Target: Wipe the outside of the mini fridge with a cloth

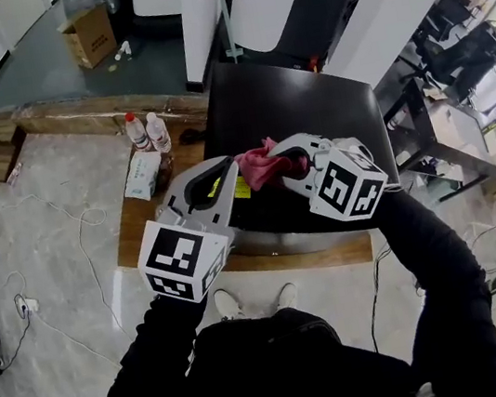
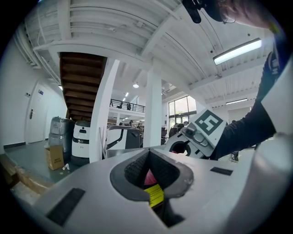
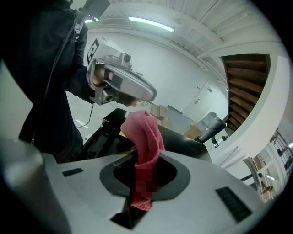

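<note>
Two hand-held grippers meet over the black mini fridge (image 1: 297, 100) in the head view, with a pink cloth (image 1: 260, 168) bunched between them.

At far left a white cable (image 1: 73, 222) loops across the stone floor. Next come two plastic bottles (image 1: 148, 132) and a white box (image 1: 142, 174) on a wooden platform (image 1: 139, 222) just beside the fridge.

Left of centre, the left gripper (image 1: 227, 166), held on a black-sleeved arm, points up and to the right. Its marker cube (image 1: 181, 259) sits nearest the camera. In the left gripper view, the left gripper (image 2: 147, 155) has its jaws drawn together at the tips. The cloth (image 2: 148, 177) shows pink in the gap between the dark pads, above a yellow label (image 2: 155, 195). Whether the tips pinch the fabric cannot be told.

At centre the cloth sits over the front part of the fridge's top, its left edge touching the left gripper's tips.

To the right, the right gripper (image 1: 289, 163) points left, its marker cube (image 1: 352, 187) facing up. In the right gripper view, the right gripper (image 3: 143, 160) has its jaws clamped on the cloth (image 3: 144, 132). The cloth runs through the gap and rises in a fold beyond the tips, and the fridge's black top (image 3: 107, 132) lies below it.
</note>
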